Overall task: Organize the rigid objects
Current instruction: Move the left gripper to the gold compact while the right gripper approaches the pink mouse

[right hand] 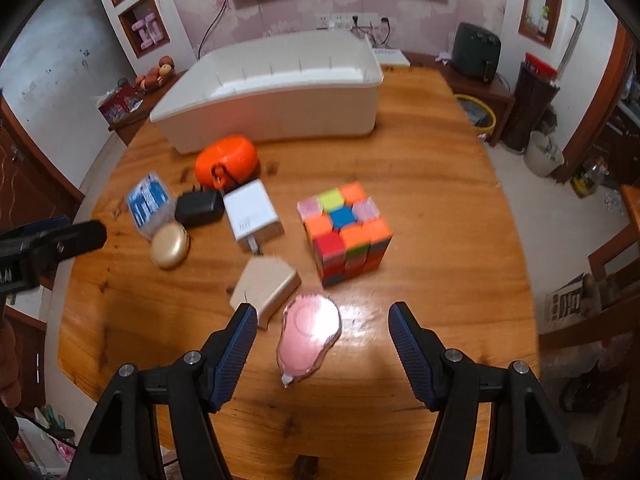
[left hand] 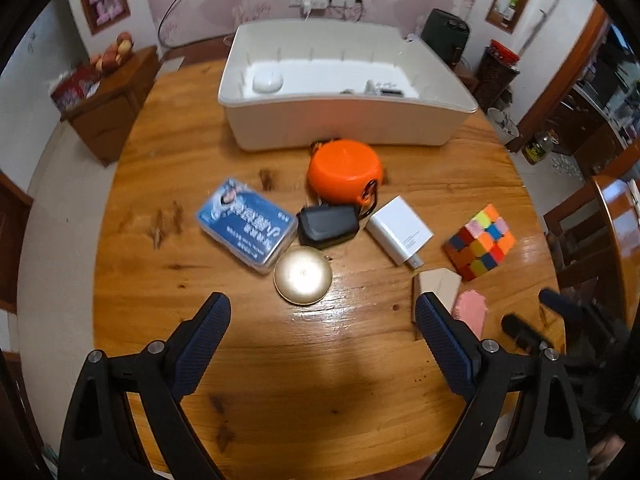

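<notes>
Small items lie on a round wooden table [left hand: 280, 380]: a blue card box [left hand: 246, 226], a black charger [left hand: 327, 226], a gold round compact [left hand: 303, 275], an orange round case [left hand: 345, 171], a white power adapter [left hand: 400, 235], a colour cube [left hand: 480, 242], a beige block [left hand: 438, 284] and a pink tape dispenser [left hand: 471, 308]. My left gripper [left hand: 323, 306] hangs open above the table just short of the compact, nothing between its fingers. My right gripper [right hand: 323, 315] is open over the pink tape dispenser [right hand: 309, 334], apart from it. The beige block [right hand: 266, 284] sits by its left finger, the cube [right hand: 346, 232] beyond.
A white storage bin [left hand: 344, 120] stands at the table's far side with a white rounded item [left hand: 267, 80] and small things inside. In the right wrist view the left gripper's arm [right hand: 48, 244] reaches in from the left. Wooden chairs [left hand: 592, 232] stand to the right.
</notes>
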`<state>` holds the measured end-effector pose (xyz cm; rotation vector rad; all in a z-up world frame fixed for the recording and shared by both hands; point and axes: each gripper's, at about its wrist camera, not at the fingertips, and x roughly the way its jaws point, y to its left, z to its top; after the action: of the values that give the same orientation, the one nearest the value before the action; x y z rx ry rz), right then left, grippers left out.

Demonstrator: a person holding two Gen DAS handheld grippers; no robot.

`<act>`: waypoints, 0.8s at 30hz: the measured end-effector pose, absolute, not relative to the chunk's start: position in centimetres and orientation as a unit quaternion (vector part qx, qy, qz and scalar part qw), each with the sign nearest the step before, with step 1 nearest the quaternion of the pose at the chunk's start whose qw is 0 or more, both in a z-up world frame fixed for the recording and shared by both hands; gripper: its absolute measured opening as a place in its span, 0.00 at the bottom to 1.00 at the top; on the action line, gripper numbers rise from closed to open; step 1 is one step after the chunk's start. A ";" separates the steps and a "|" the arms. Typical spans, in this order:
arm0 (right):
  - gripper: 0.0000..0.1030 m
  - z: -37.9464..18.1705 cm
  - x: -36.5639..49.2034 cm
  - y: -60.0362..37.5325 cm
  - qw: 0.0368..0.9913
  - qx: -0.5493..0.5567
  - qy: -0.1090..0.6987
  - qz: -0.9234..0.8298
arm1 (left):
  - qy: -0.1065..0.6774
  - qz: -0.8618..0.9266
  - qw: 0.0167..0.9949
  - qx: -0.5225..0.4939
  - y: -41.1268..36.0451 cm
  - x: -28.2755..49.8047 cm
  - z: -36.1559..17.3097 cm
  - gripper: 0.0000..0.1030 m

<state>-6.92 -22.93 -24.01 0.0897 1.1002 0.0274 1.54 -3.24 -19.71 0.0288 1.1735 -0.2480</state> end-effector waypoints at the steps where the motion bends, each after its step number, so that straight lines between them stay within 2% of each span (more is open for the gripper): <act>1: 0.67 -24.6 -7.0 -22.8 0.851 0.042 0.524 0.013 | 0.557 -0.114 0.823 0.004 -3.1 1.7 -20.3 0.91; 5: 0.67 -27.4 -7.6 -22.1 0.844 0.033 0.535 0.015 | 0.577 -0.089 0.811 -0.032 -2.4 2.6 -22.9 0.91; 14: 0.67 -30.8 -8.5 -20.5 0.845 0.021 0.534 0.001 | 0.584 -0.059 0.810 -0.024 -3.4 3.5 -26.5 0.90; 16: 0.67 -31.2 -8.4 -20.2 0.845 0.015 0.535 -0.004 | 0.582 -0.053 0.811 -0.026 -3.6 3.9 -27.0 0.85; 18: 0.67 -31.3 -8.3 -19.8 0.849 0.006 0.528 -0.012 | 0.584 -0.048 0.810 -0.030 -3.6 4.2 -27.5 0.76; 24: 0.67 -31.4 -7.8 -18.8 0.861 -0.001 0.508 -0.018 | 0.590 -0.029 0.806 -0.042 -3.1 4.7 -28.4 0.75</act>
<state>-7.83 -18.82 -31.40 -0.0019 1.0650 -0.0375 4.70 -3.11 -28.44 -0.0910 1.2626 -0.0628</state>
